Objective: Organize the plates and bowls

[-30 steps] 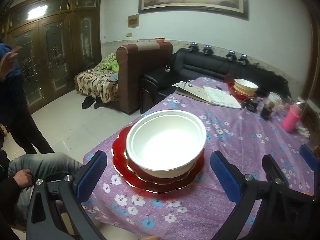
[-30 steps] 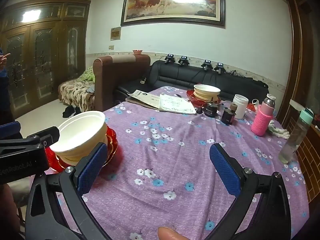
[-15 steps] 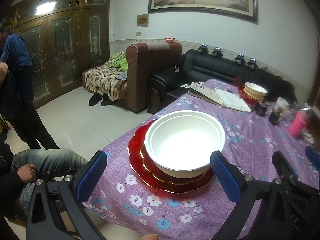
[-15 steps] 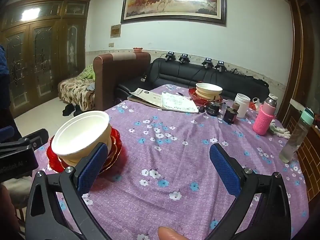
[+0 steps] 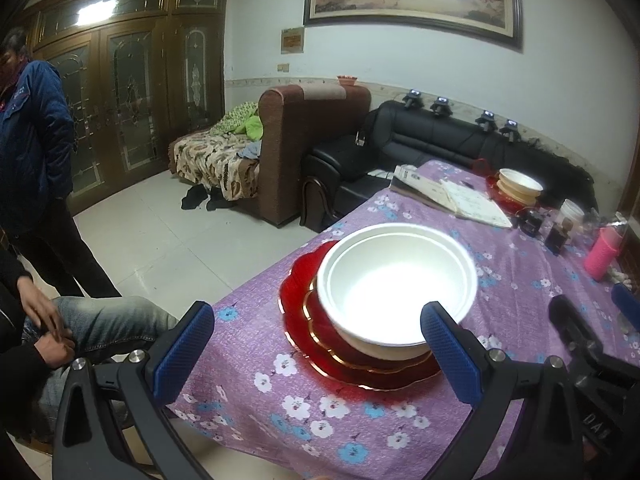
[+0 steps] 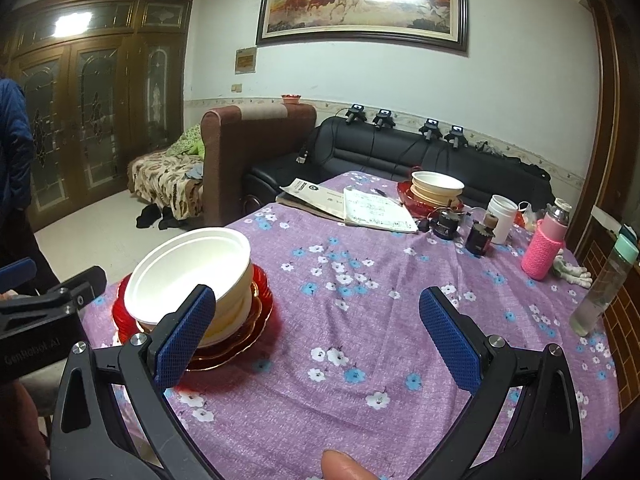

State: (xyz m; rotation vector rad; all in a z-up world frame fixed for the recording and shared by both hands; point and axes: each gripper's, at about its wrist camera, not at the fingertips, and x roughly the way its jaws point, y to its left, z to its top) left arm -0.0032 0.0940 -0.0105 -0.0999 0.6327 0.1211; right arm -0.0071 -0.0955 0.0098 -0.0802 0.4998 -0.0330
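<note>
White bowls (image 5: 396, 284) sit stacked on red plates (image 5: 304, 300) at the near corner of a floral purple tablecloth (image 6: 360, 280). The left gripper (image 5: 316, 354) and right gripper (image 6: 316, 340) hover with fingers spread apart, holding nothing. A second bowl-and-plate stack (image 6: 434, 190) rests across the table.

Bowls (image 5: 396, 292) sit on plates (image 5: 304, 316) at the table's (image 6: 360, 320) left edge, papers (image 6: 376, 210) behind
</note>
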